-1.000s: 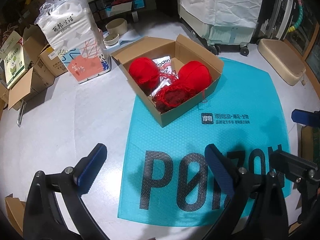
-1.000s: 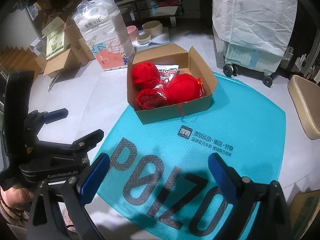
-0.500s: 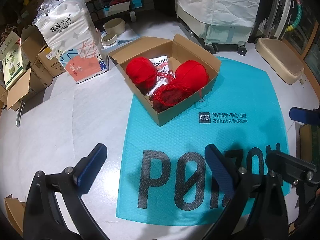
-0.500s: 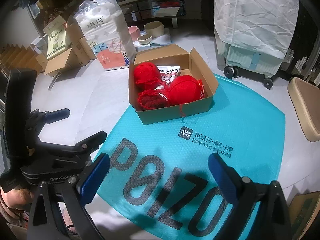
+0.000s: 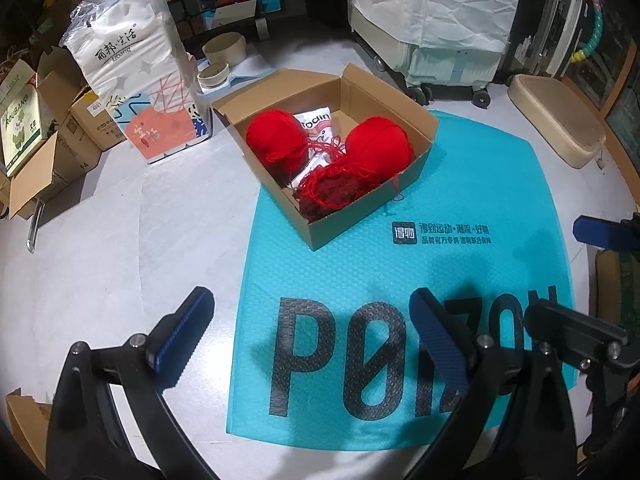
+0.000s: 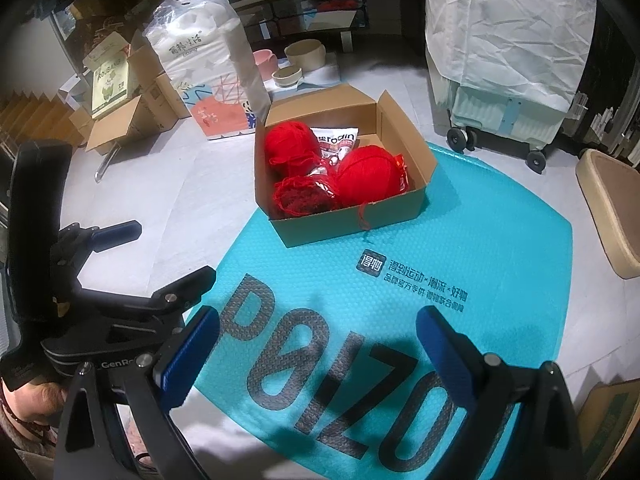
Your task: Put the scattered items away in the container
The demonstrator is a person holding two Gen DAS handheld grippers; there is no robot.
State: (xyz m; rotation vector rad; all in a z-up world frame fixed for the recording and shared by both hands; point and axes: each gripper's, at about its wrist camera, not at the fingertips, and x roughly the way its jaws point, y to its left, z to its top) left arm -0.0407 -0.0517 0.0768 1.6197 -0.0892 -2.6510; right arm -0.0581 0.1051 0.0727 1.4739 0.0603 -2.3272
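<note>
Both the left claw (image 5: 308, 336) and right claw (image 6: 320, 356) gape empty above the dimpled teal mat (image 5: 460, 264). The cardboard box (image 6: 356, 224) (one corner on the mat) holds round red yarn balls (image 6: 370, 182).

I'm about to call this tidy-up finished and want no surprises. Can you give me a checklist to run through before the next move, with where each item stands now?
1. Left tongs open and holding nothing: ok.
2. Right tongs open and holding nothing: ok.
3. Both red yarn balls, the dark red tangle and the white packet inside the cardboard box: ok.
4. Yarn strand hanging over the box's front wall: not ok.
5. Teal mat free of loose items: ok.
6. Items outside both views: cannot tell.
</note>
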